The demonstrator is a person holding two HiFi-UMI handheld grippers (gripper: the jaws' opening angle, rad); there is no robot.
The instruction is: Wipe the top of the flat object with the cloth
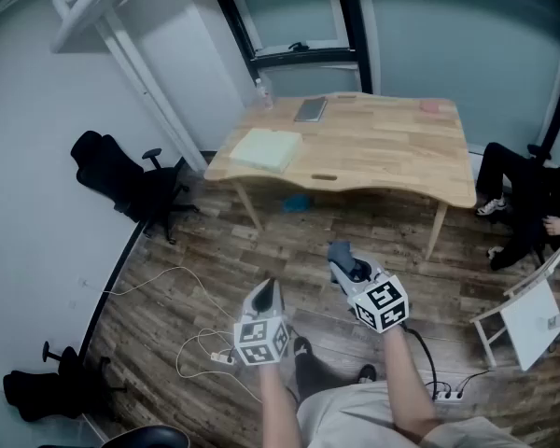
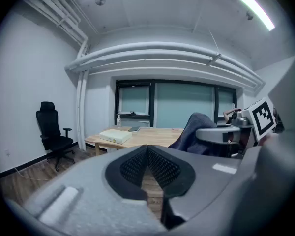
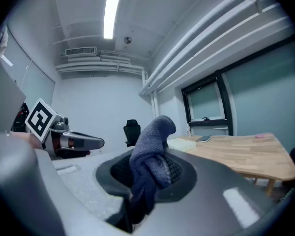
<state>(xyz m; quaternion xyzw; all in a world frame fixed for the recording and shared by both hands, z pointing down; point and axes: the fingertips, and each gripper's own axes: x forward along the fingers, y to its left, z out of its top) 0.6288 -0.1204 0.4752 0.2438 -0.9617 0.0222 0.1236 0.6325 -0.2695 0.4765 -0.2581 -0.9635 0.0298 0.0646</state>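
Person stands on the wood floor, well short of the table, 2 grippers held up in front.

Right gripper (image 1: 342,253) is clamped on a dark blue-grey cloth (image 3: 152,149), which bunches up above the jaws & hangs below them. Left gripper (image 1: 266,294), just left of it, has its jaws pressed together w/ nothing between. Both are well apart from the wooden table (image 1: 383,161) on the far side. Pale flat object (image 1: 266,148) lies on the table's near-left part, w/ a dark slim slab (image 1: 310,110) beyond it nr the far edge. A clear bottle (image 1: 260,92) stands at the far-left corner, sth pink (image 1: 434,106) lies at the far-right corner. Black office chair (image 1: 131,183) stands left of the table.
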